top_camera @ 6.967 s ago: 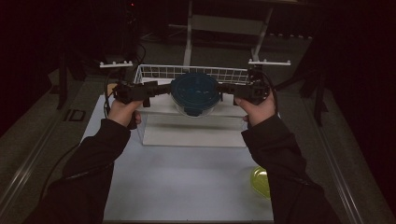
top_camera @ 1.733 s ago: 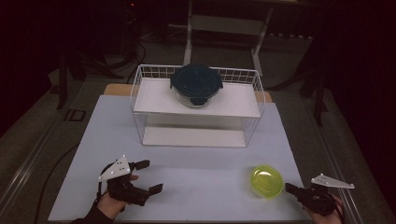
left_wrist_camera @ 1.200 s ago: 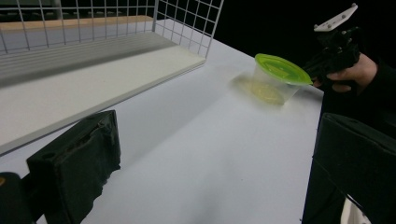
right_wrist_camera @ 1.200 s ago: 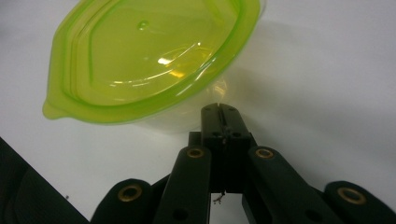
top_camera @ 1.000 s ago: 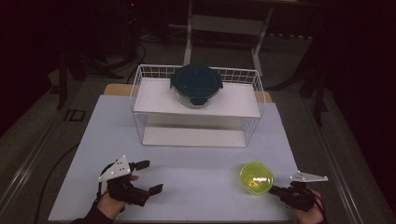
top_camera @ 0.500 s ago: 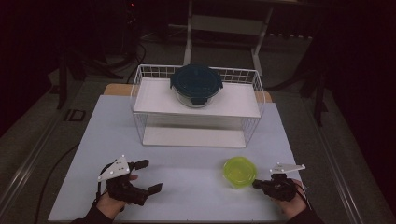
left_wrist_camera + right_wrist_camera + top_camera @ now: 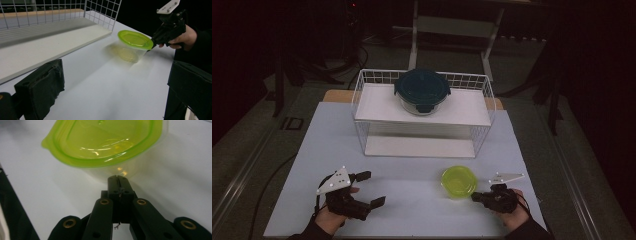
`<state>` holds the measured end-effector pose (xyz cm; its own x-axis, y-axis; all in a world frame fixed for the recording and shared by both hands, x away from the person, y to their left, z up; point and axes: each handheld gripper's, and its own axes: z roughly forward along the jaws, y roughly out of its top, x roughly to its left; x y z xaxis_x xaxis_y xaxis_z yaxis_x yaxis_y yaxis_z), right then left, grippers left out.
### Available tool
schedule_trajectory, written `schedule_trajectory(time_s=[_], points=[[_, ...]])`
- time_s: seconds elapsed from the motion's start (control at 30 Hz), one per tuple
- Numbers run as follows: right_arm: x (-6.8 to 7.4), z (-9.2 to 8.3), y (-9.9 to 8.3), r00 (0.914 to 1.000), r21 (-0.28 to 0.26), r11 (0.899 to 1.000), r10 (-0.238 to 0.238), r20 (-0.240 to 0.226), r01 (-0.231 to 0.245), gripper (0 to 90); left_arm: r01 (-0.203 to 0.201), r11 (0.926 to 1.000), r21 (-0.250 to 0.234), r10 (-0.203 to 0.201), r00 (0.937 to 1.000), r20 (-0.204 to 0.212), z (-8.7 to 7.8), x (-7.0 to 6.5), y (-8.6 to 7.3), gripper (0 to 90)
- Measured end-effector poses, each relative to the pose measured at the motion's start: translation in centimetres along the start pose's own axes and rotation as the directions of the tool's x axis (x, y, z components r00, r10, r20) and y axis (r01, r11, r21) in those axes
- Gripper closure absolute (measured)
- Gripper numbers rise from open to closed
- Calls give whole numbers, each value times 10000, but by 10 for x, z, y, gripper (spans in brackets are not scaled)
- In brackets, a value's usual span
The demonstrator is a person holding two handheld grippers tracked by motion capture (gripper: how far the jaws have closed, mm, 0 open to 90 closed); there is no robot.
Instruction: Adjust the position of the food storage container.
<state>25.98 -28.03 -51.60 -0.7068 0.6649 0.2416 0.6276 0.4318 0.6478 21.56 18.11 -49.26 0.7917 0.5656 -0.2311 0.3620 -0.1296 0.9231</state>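
Note:
A clear container with a lime-green lid [image 7: 458, 181] stands on the white table, right of centre near the front. My right gripper [image 7: 475, 197] lies low at its right side, jaws shut with nothing between them. In the right gripper view the closed tips [image 7: 117, 178] touch the container's [image 7: 102, 142] clear wall just under the lid rim. My left gripper [image 7: 370, 189] rests at the front left, open and empty. The left gripper view looks between its black pads [image 7: 41, 88] at the container [image 7: 135, 40] and the right gripper [image 7: 153, 47] behind it.
A white wire rack [image 7: 362, 90] stands at the back of the table [image 7: 412, 200]. A dark blue lidded bowl [image 7: 422, 91] sits on its upper shelf. The rack's lower shelf [image 7: 50, 40] runs along the left of the left gripper view.
My shut right gripper slid left along the table, and the green-lidded container moved left ahead of it. The left gripper stayed where it was, still open.

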Motion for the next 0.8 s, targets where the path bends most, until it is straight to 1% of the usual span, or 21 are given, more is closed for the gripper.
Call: schedule_trajectory(time_s=[0.1, 0.2, 0.3, 0.33, 0.4, 0.47, 0.5, 0.57, 0.6, 0.67, 0.73, 0.8], points=[[2, 2, 2, 9999, 20, 9999, -103, -57, 103, 900, -65, 10000, 51, 65, 10000, 1, 0, -1, 0, 4], [6, 9, 7, 9996, 130, 9997, -215, -209, 218, 900, -64, 10000, 71, 64, 10000, 1, 1, -1, 0, 4], [8, 13, 9, 9992, 209, 9992, -339, -233, 344, 900, -37, 10000, 37, 37, 10000, 15, 0, -1, 0, 4], [9, 16, 10, 9988, 325, 9984, -464, -159, 469, 900, -57, 10000, 44, 57, 10000, -12, 0, 0, 0, 4], [7, 15, 10, 9990, 298, 9986, -436, -135, 440, 900, -72, 10000, 49, 72, 10000, -13, -1, 0, 0, 4], [3, 13, 8, 9995, 210, 9993, -298, 98, 296, 900, -81, 10000, 39, 81, 10000, -9, -1, 0, 0, 4], [3, 13, 8, 9995, 210, 9993, -298, 98, 296, 900, -81, 10000, 39, 81, 10000, -9, -1, 0, 0, 4], [-3, 10, 9, 9997, 74, 10000, -67, 242, 65, 900, -75, 10000, 49, 75, 10000, -2, 0, 0, 0, 4], [-7, 10, 11, 9992, 26, 10000, -91, 380, 91, 900, -78, 10000, 55, 78, 10000, 1, 0, 0, 0, 4], [-9, 12, 14, 9990, -43, 10000, 2, 437, 0, 900, -112, 9999, 72, 112, 9999, 12, 1, -1, 0, 4], [-10, 14, 15, 9990, -52, 10000, -19, 445, 22, 900, -112, 9999, 72, 112, 9999, 12, 1, -1, 0, 4], [-11, 19, 19, 9993, 1, 10000, 3, 366, -3, 900, -134, 9999, 96, 134, 9999, 0, 1, -1, 0, 4]])
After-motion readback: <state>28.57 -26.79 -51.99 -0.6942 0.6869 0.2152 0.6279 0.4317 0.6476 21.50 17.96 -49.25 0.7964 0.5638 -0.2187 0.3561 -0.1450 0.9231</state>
